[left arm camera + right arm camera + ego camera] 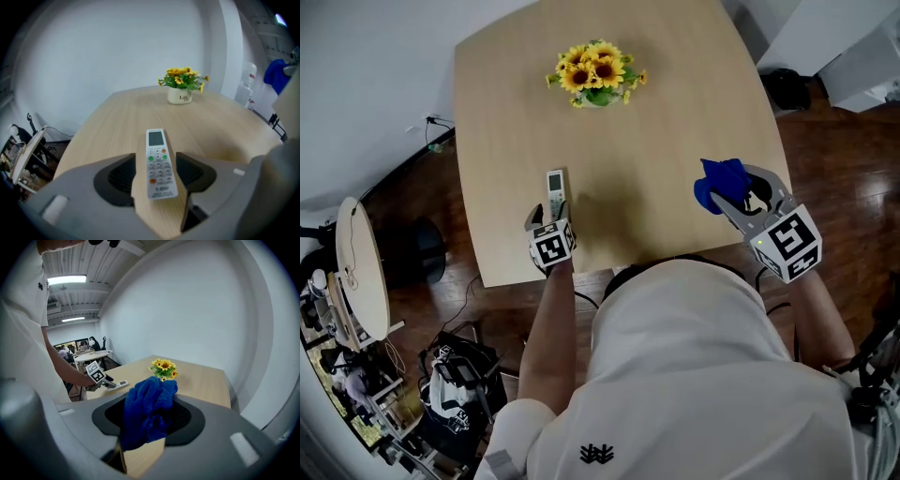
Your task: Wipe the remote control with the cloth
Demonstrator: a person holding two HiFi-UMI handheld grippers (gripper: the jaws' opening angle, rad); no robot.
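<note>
– Two grippers in the head view: where do they sit against the table?

– The left gripper reaches in over the near edge by the left corner. The remote control lies flat there, pointing away from the person, with its near end between the jaws. The right gripper is over the table's right side, close to that edge, with the blue cloth bunched at its tip.

– How much open room is there?

– A wide stretch of bare wood lies between the two grippers. More runs from the remote control up to the sunflowers at the far side.

– What does the left gripper view show?

– The left gripper has its jaws apart, one on each side of the remote control. A strip of wood shows beside the remote on the left, while the right jaw is very near it. It holds nothing. Clear table stretches ahead to the white pot of sunflowers.

– And the right gripper view?

– The right gripper has its jaws closed on the cloth, which bulges up above them. It is well apart from the remote control, which lies by the table's edge at the left gripper. Bare table runs off to the right.
</note>
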